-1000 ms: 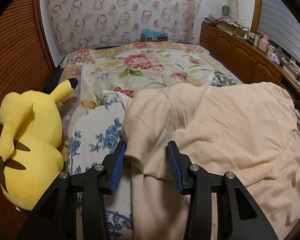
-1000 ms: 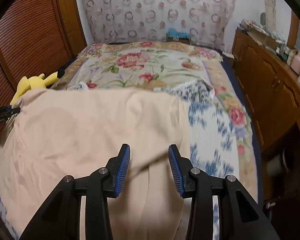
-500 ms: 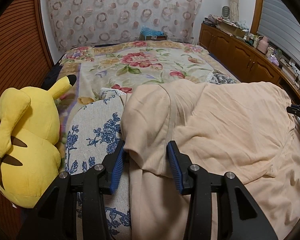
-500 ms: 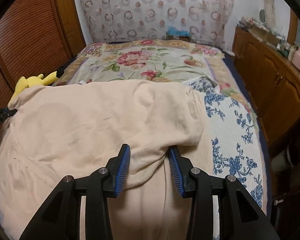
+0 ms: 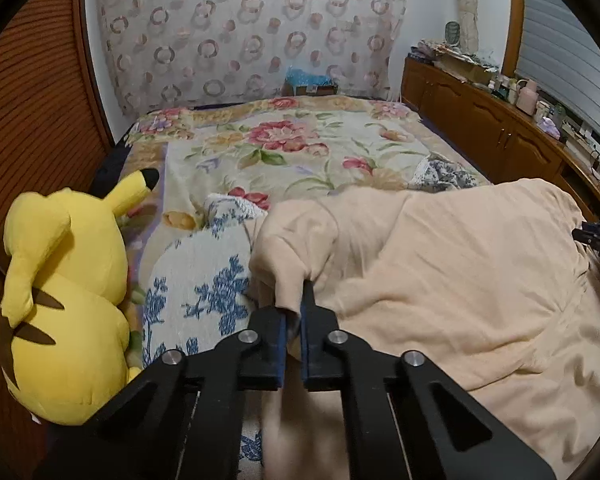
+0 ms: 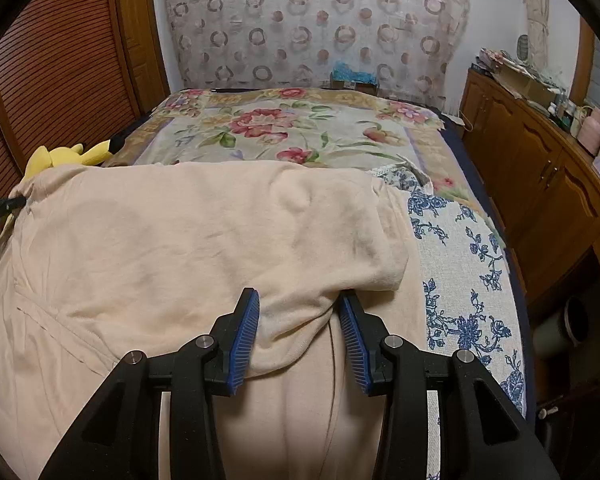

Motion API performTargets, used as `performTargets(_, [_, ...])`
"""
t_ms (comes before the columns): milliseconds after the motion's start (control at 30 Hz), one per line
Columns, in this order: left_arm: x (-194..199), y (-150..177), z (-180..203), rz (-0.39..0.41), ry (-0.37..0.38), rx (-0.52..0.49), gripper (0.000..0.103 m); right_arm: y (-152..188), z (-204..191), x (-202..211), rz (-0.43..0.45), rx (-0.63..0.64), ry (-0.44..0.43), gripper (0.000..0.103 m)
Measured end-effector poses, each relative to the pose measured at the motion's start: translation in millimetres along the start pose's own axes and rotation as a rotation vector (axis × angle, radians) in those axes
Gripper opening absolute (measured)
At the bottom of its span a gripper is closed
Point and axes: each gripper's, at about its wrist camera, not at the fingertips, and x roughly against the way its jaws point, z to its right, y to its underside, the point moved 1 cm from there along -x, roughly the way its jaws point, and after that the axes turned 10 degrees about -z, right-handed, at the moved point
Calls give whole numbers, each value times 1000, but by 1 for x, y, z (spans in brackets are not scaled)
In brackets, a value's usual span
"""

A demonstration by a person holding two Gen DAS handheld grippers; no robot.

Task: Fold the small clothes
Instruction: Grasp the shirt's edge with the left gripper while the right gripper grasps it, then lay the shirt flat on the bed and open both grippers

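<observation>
Over bed, left gripper [image 5: 296,312] (angled downward) pinches garment [image 5: 440,280].

I am looking into a home bedroom. A wide bed [image 6: 452,168] fills most of my view, covered by a floral bedspread [image 5: 284,148] with red and pink blossoms, and a blue-and-white flowered cloth [image 6: 460,280] lies over its near part. A yellow plush toy [image 5: 64,300] sits at the bed's left edge. Behind the bed hangs a sheer curtain [image 6: 312,24] printed with rings. A slatted wooden door [image 6: 60,64] stands on the left. Along the right wall runs a low wooden cabinet [image 5: 496,128], its top crowded with bottles, a pink jug [image 5: 528,96] and other household odds and ends.
</observation>
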Motion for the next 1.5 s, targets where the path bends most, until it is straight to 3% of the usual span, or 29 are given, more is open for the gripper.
performTargets(33, [3,-1,0,10,0,0,4,0,-1,0,-3,12,2,40])
performTargets(167, [13,-6,3,34,23,2,4,-8,1,4,-2,23,-54,9])
performTargets(233, [18,-8,5,46,24,8,4,-12,0,9,14,47,-65,4])
performTargets(533, [57,2,7,94,-4,31,3,-4,6,51,126,57,-82,3])
performTargets(1000, [141,44,21,207,17,37,3,68,-4,128,284,56,-101,2])
performTargets(1267, [163,85,21,202,7,42,3,125,-5,159,322,50,-101,2])
performTargets(1500, [151,131,21,125,2,48,3,187,-9,170,264,49,-118,2])
